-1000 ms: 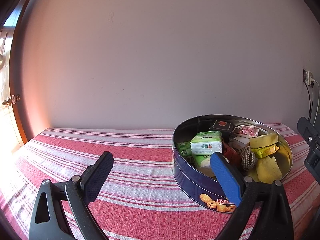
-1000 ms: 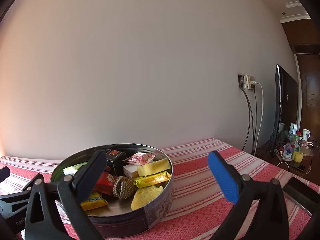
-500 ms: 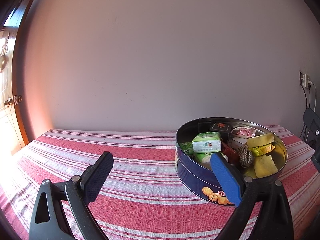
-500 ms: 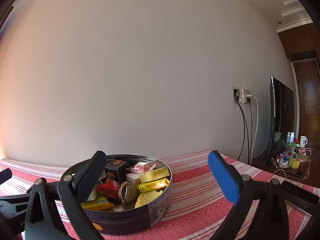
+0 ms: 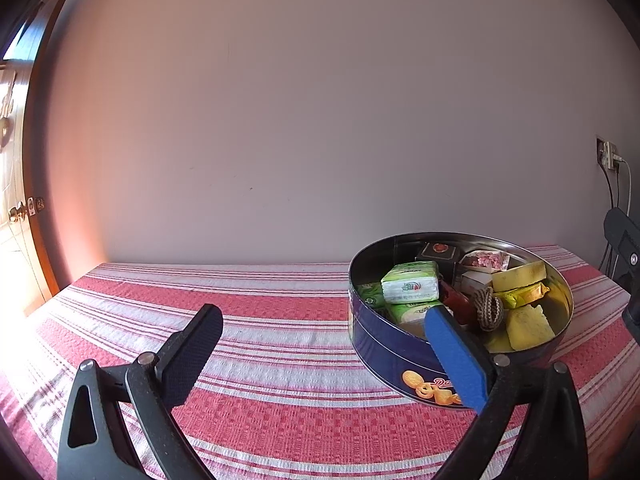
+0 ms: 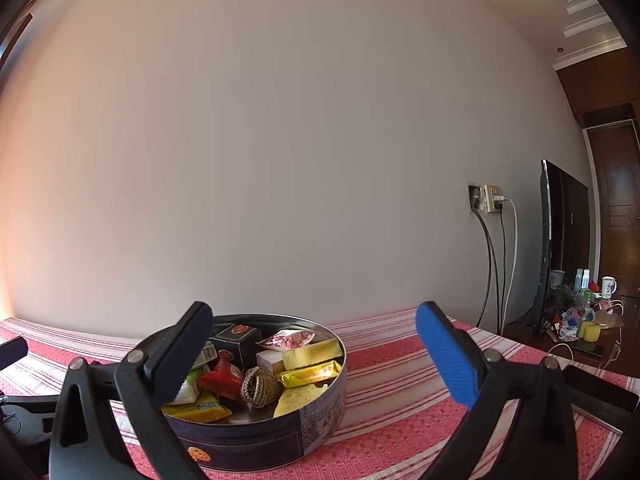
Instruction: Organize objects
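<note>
Both pairs of fingers stand wide apart and hold nothing. The left gripper (image 5: 324,344) hangs above the striped cloth (image 5: 256,332), and the round tin (image 5: 384,354) lies at about two o'clock from its fingertips, with the blue finger (image 5: 456,360) overlapping the tin's near wall in that view. The right gripper (image 6: 314,354) faces the same tin (image 6: 248,440) from the other side, at about ten o'clock, its black finger (image 6: 180,356) across the near-left rim.

The tin is already packed: tissue packs (image 5: 410,282), a dark box (image 6: 236,338), yellow wrappers (image 6: 310,374) and a rope knot (image 6: 260,386). Being round, it has no long axis to line up with. Neither hand looks clearly nearer.

The left view shows the green tissue packs plainly; the right view hides them behind its finger but alone shows the television (image 6: 562,248) and cluttered shelf (image 6: 580,312) at three o'clock.
</note>
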The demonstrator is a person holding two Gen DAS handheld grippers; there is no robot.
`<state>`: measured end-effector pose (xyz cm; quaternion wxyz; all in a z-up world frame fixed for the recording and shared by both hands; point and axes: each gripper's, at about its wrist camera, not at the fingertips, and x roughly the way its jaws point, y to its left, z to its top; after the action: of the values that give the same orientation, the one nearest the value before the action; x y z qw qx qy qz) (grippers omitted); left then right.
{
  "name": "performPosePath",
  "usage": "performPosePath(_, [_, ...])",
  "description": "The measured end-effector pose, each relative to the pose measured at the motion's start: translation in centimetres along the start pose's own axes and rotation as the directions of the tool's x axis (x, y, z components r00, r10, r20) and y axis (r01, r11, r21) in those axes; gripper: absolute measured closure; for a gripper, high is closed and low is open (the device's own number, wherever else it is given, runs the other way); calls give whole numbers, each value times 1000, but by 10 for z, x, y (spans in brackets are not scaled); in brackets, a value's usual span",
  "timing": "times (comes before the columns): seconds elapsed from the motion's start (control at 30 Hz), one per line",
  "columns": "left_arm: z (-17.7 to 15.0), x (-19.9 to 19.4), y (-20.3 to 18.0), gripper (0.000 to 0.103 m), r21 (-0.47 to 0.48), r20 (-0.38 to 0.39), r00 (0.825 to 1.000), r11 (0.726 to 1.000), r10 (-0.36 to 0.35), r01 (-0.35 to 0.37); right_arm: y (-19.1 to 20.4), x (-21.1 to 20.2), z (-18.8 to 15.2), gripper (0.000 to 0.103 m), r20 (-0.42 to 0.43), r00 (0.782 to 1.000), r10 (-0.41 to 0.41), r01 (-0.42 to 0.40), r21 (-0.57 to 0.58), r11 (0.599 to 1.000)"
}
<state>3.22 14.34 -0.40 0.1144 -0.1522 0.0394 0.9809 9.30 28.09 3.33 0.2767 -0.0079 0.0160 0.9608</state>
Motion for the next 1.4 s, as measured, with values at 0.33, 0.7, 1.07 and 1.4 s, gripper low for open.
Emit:
performPosePath(0.33, [-1,1,6,1,-22,-14,1000,1000,14,-15,-1,-1,0,0,0,1000,5,-5,10,1000])
performPosePath(0.7, [-1,4,8,1,-21,-30,999,1000,16,-17,-2,0,0,0,-12,1000,7,-7,13,1000])
performPosePath(1.07, [-2,6,8,1,-26,-45,999,999,21,-23,-3,1,0,0,-14,1000,9,-8,15,1000])
performPosePath(1.4, [-2,4,5,1,-13,-35,999,999,31,-31,-6,2,-1,0,-18,1000,7,-6,25,1000])
